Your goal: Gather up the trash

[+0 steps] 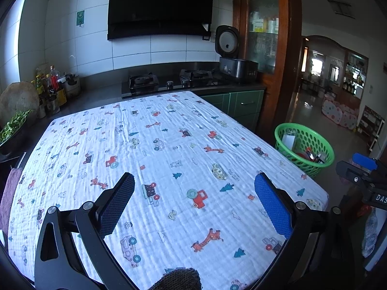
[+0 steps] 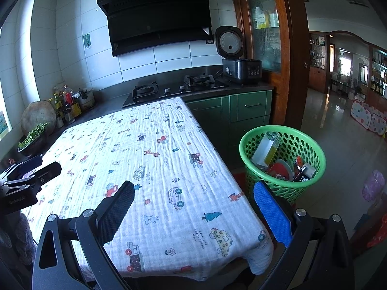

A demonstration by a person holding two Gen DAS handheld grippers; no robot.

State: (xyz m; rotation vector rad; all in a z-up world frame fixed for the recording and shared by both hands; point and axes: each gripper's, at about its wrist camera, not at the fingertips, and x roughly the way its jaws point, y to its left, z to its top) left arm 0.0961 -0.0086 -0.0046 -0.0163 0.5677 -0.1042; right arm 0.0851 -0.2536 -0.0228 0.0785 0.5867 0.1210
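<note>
The cloth (image 1: 169,164) over my table is a crinkled, matt woven cotton with printed cartoons. My left gripper (image 1: 194,193) has matt black plastic arms with shiny metal bolts; one pad is rough black rubber, the other rough blue. My right gripper (image 2: 193,201) looks the same. To the right, the green basket (image 2: 312,149) is glossy perforated plastic, holding what looks like cardboard and shiny packaging. Far off, the wall tiles (image 2: 169,58) are glossy white, the cabinet frame (image 1: 285,48) varnished wood.
</note>
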